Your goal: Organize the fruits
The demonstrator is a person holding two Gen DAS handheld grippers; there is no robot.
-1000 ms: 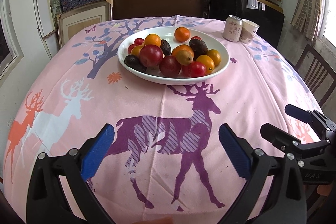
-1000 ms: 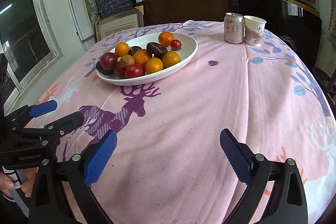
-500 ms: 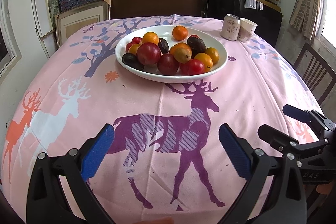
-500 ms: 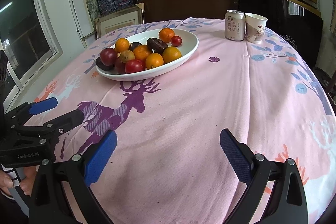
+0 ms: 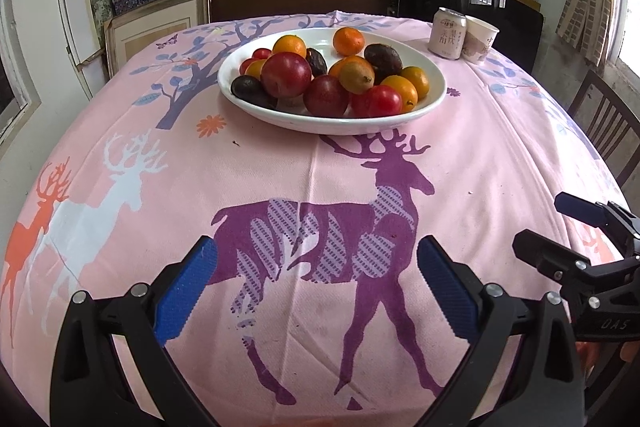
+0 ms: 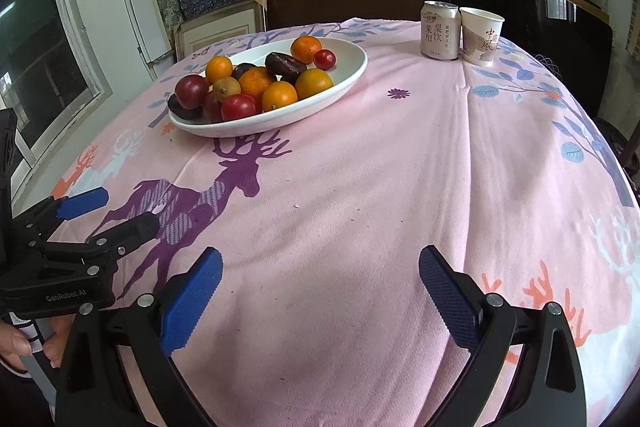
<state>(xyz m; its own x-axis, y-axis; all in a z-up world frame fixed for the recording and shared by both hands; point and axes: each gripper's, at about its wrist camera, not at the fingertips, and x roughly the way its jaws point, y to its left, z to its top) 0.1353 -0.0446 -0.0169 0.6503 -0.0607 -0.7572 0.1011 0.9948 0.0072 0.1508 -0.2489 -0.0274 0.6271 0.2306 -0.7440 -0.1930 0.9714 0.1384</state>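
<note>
Clearly, both tools hung over the near edge of the table (image 5: 500,147), which carried a pink cloth with deer. The left gripper (image 5: 316,287) had its blue pads spread wide and held nothing. Toward the far edge stood a white plate (image 5: 434,99) with the fruits (image 5: 320,75) piled in it, well apart from both tools. The right gripper (image 6: 320,291) was spread too and empty. Near the far right corner, a can (image 6: 439,31) and a paper cup (image 6: 481,37) stood just beside each other.

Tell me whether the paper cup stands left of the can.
No, in the right wrist view the paper cup stands just right of the can.
</note>
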